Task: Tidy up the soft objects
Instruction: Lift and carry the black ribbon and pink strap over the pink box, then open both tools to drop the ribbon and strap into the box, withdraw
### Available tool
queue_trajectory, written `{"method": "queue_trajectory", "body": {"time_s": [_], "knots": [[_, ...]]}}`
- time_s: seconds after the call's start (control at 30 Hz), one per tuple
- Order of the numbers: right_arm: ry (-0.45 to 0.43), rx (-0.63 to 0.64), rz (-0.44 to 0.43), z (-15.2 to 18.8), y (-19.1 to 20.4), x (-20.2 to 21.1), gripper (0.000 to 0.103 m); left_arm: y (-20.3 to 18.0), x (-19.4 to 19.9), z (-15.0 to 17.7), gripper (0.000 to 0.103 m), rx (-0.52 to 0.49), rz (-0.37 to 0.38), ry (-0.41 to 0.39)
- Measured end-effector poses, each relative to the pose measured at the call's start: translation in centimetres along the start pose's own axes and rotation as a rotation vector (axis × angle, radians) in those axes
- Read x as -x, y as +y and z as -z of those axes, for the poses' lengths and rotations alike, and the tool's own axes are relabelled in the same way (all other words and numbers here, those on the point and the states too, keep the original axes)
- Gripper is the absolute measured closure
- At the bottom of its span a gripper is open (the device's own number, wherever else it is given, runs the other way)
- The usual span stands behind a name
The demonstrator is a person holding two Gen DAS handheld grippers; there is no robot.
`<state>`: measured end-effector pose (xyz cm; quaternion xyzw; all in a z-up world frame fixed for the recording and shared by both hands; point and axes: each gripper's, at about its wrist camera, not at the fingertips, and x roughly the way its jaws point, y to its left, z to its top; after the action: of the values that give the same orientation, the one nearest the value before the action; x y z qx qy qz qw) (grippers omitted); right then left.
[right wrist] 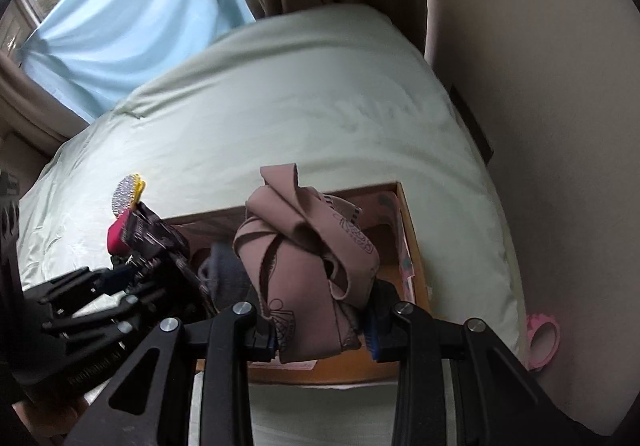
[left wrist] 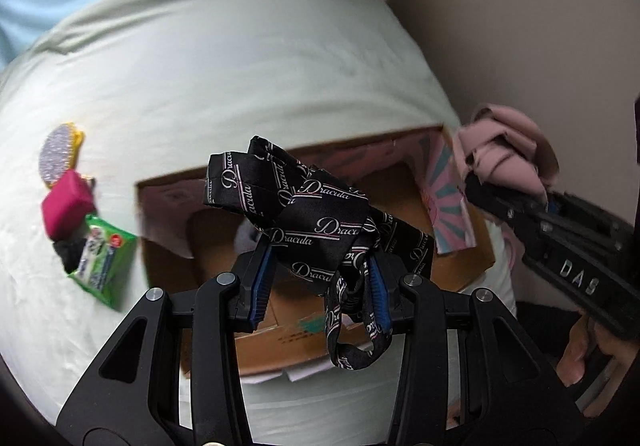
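Note:
My left gripper [left wrist: 320,282] is shut on a black strap printed "Dracula" [left wrist: 316,222], bunched and dangling above an open cardboard box [left wrist: 280,342] on the bed. My right gripper [right wrist: 324,330] is shut on a dusty-pink cloth with line drawings [right wrist: 308,258], held over the same box [right wrist: 412,246]. The right gripper with the pink cloth [left wrist: 504,158] also shows in the left wrist view, at the box's right side. The left gripper [right wrist: 120,274] shows at the left in the right wrist view. A dark grey cloth [right wrist: 224,274] lies inside the box.
On the pale green bed sheet [left wrist: 240,66], left of the box, lie a glittery brush [left wrist: 60,150], a magenta pouch [left wrist: 66,206], a green wipes pack [left wrist: 104,266] and a small black item [left wrist: 70,252]. A wall [right wrist: 540,126] stands right; a pink ring [right wrist: 542,342] lies beside the bed.

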<state>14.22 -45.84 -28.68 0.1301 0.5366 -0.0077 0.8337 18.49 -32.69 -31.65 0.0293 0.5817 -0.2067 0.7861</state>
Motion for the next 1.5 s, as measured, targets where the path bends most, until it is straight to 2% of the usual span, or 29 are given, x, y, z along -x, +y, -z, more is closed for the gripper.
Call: {"method": "queue_trajectory", "body": {"time_s": [0.1, 0.23, 0.37, 0.4, 0.43, 0.47, 0.5, 0.53, 0.57, 0.73, 1.0, 1.3, 1.5], "knots": [[0.035, -0.017, -0.008, 0.1, -1.1, -1.5, 0.074, -0.3, -1.6, 0.6, 0.066, -0.037, -0.019, 0.042], [0.071, -0.032, -0.011, 0.1, -1.8, -3.0, 0.074, -0.1, -3.2, 1.1, 0.066, -0.033, -0.022, 0.094], [0.09, -0.051, -0.028, -0.1, -2.3, -4.1, 0.074, -0.1, -3.5, 1.1, 0.065, -0.064, -0.031, 0.096], [0.1, -0.06, -0.041, -0.2, -2.4, -4.4, 0.073, -0.1, -3.2, 1.1, 0.057, -0.065, -0.019, 0.079], [0.11, -0.065, -0.056, -0.3, -2.5, -4.8, 0.065, 0.0, -3.0, 1.1, 0.032, -0.068, -0.013, 0.075], [0.122, -0.066, -0.069, -0.3, -2.4, -5.0, 0.046, 0.0, -2.9, 1.1, 0.015, -0.072, -0.029, 0.079], [0.136, -0.062, -0.075, -0.5, -2.5, -5.3, 0.035, 0.1, -2.7, 1.3, 0.001, -0.075, -0.045, 0.076], [0.147, -0.058, -0.066, -0.6, -2.4, -5.5, 0.012, 0.3, -2.5, 1.5, 0.0, -0.08, -0.054, 0.073], [0.144, -0.059, -0.062, -0.6, -2.4, -5.5, 0.002, 0.5, -2.5, 1.6, 0.0, -0.084, -0.053, 0.081], [0.132, -0.09, -0.088, -0.4, -2.5, -5.2, 0.002, 1.8, -2.1, 2.6, 0.0, -0.058, -0.056, 0.101], [0.081, -0.065, -0.08, -0.3, -1.5, -3.4, 0.002, 2.1, 0.2, 3.0, 0.0, -0.04, -0.054, 0.069], [-0.002, 0.001, -0.045, -0.5, 1.0, 2.3, 0.002, 2.9, 7.7, 3.3, 0.0, -0.001, -0.041, -0.079], [-0.068, 0.061, -0.064, -0.6, 4.5, 7.7, 0.001, 4.3, 14.2, 4.4, 0.0, 0.01, -0.081, -0.181]]}}
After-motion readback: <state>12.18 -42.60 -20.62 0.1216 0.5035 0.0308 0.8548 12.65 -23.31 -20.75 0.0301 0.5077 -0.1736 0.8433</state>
